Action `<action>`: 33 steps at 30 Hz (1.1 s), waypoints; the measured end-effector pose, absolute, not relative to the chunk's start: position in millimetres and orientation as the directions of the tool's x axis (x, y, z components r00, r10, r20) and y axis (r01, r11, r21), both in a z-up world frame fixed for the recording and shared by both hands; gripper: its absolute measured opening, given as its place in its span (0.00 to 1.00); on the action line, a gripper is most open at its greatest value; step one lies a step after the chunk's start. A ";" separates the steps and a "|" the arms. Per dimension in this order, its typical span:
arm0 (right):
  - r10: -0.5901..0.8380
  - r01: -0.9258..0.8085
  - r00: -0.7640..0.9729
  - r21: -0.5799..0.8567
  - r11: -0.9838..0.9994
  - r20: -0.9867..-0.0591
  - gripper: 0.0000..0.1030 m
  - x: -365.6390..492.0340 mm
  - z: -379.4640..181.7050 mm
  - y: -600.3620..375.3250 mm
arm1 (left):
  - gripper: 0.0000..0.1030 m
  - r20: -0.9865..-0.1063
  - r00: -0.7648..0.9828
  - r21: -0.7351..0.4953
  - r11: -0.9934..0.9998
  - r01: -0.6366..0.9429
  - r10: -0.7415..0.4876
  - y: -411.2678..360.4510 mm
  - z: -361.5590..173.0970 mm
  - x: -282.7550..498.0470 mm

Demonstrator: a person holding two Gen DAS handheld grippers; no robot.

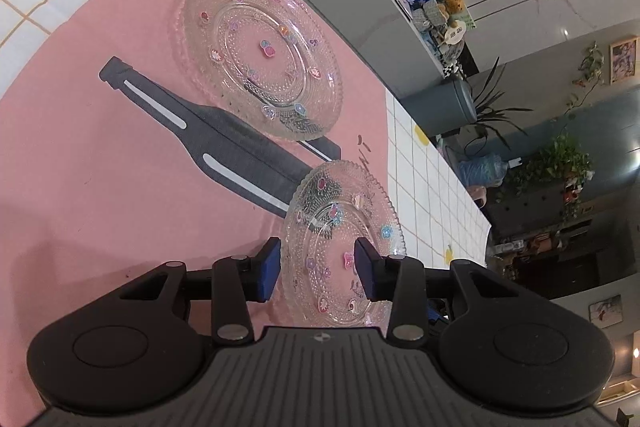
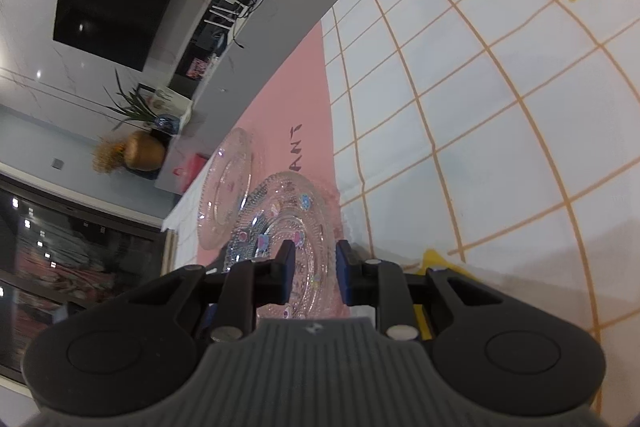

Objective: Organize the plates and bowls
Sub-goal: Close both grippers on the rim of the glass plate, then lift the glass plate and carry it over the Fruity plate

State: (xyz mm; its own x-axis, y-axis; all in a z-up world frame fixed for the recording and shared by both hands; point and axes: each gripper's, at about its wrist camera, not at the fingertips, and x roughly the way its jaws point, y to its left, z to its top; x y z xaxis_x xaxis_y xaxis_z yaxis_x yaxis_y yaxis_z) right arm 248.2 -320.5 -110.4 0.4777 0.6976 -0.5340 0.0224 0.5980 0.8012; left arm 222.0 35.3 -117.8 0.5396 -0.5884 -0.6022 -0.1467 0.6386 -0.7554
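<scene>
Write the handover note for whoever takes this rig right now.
Left gripper: open, jaws astride one rim of the near glass plate, not clamped.
Right gripper: jaws narrower, astride that plate's other rim; I cannot tell whether they grip it.
Things: both plates lie flat on the pink mat, the far glass plate apart from the near one.
Done: nothing stacked yet.
Left: probably secure the near plate, lift it and set it on the far one.

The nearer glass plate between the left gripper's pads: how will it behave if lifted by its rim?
The nearer glass plate looks rigid and probably fragile, being clear pressed glass. Its beaded surface may give the left gripper some hold, though glass is likely slippery. Held by one edge, it could tilt.
</scene>
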 end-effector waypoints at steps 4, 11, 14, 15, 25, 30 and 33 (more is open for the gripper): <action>0.693 0.053 0.475 0.804 0.593 -0.542 0.03 250.1 -116.8 -325.1 | 0.10 -0.635 0.542 -0.719 0.678 -0.153 -0.551 35.4 -118.3 218.7; 0.679 0.058 0.473 0.789 0.611 -0.561 0.01 249.8 -112.0 -322.2 | 0.07 -0.655 0.552 -0.696 0.697 -0.174 -0.516 33.0 -116.1 216.1; 0.677 0.059 0.477 0.789 0.612 -0.560 0.01 249.5 -111.9 -322.8 | 0.08 -0.643 0.560 -0.716 0.669 -0.199 -0.522 37.0 -119.2 215.6; 0.670 0.060 0.488 0.787 0.614 -0.560 0.01 248.7 -111.3 -323.1 | 0.10 -0.638 0.571 -0.719 0.666 -0.202 -0.516 37.8 -119.4 215.5; 0.644 0.064 0.538 0.789 0.611 -0.543 0.06 248.5 -111.8 -320.3 | 0.17 -0.635 0.587 -0.706 0.686 -0.177 -0.502 32.0 -117.4 217.8; 0.620 0.025 0.516 0.734 0.679 -0.591 0.03 250.8 -101.4 -310.8 | 0.07 -0.662 0.585 -0.657 0.739 -0.150 -0.469 25.8 -110.6 218.5; 0.596 0.009 0.522 0.702 0.712 -0.610 0.04 250.7 -94.2 -305.1 | 0.06 -0.661 0.587 -0.659 0.736 -0.155 -0.468 24.8 -107.3 218.1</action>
